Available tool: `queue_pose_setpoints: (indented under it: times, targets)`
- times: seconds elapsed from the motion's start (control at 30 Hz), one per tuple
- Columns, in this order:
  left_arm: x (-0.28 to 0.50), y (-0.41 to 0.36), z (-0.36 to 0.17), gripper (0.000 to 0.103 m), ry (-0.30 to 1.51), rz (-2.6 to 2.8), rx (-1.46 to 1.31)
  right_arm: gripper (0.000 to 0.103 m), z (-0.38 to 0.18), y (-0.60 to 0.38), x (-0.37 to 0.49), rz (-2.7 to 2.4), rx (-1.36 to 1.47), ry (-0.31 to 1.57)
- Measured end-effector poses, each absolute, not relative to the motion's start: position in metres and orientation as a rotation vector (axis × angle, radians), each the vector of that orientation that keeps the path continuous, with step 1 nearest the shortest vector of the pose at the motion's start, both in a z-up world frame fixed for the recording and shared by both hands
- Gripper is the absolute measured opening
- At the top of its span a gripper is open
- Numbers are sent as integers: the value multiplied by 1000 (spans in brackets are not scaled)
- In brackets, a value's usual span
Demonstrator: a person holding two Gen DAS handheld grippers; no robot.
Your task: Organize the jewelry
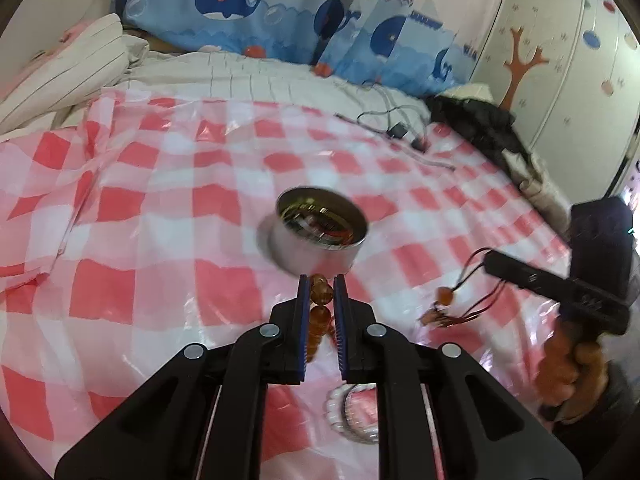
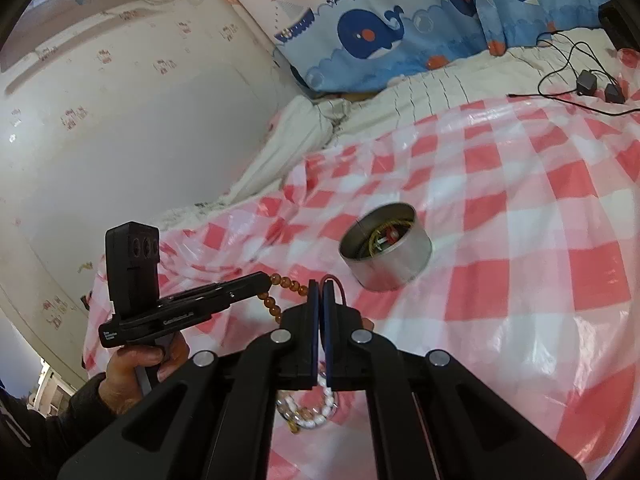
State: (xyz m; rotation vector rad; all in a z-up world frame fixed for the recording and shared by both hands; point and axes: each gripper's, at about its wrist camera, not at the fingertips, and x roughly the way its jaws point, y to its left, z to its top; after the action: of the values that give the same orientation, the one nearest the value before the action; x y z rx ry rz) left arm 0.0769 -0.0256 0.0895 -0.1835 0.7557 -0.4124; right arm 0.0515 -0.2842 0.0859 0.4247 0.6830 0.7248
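Observation:
A round silver tin (image 1: 320, 236) with jewelry inside sits on the red-and-white checked cloth (image 1: 160, 208); it also shows in the right wrist view (image 2: 386, 248). My left gripper (image 1: 322, 284) is shut on an amber bead bracelet (image 1: 320, 304), held just short of the tin; the bracelet also shows hanging in the right wrist view (image 2: 280, 292). My right gripper (image 2: 319, 286) is shut on a red cord necklace (image 2: 340, 290), whose amber pendant dangles in the left wrist view (image 1: 444, 298). A white bead bracelet (image 1: 348, 412) lies on the cloth below both grippers (image 2: 312, 412).
The cloth covers a bed. A whale-print curtain (image 1: 280, 12) hangs behind it. Black cables and chargers (image 2: 588, 80) lie at the far side. A dark garment (image 1: 480, 120) lies at the bed's right edge by a white wardrobe (image 1: 568, 60). Folded bedding (image 1: 60, 76) lies far left.

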Motion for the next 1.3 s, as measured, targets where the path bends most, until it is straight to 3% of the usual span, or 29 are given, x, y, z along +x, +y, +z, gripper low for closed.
queue_pose_setpoints:
  times: [0.47, 0.7, 0.87, 1.07, 1.3]
  targets:
    - [135, -48, 124, 10, 703, -540, -318, 3, 109, -288, 96, 730, 504, 639]
    - [194, -61, 80, 12, 843, -435, -274, 3, 114, -278, 129, 730, 488, 642]
    - [181, -43, 77, 36, 841, -373, -237, 3, 113, -259, 151, 767, 498, 655]
    - [141, -27, 78, 41, 863, -381, -168, 3, 81, -241, 177, 529, 344, 806]
    - [78, -35, 60, 46, 933, -492, -90, 3, 57, -252, 121, 548, 270, 917]
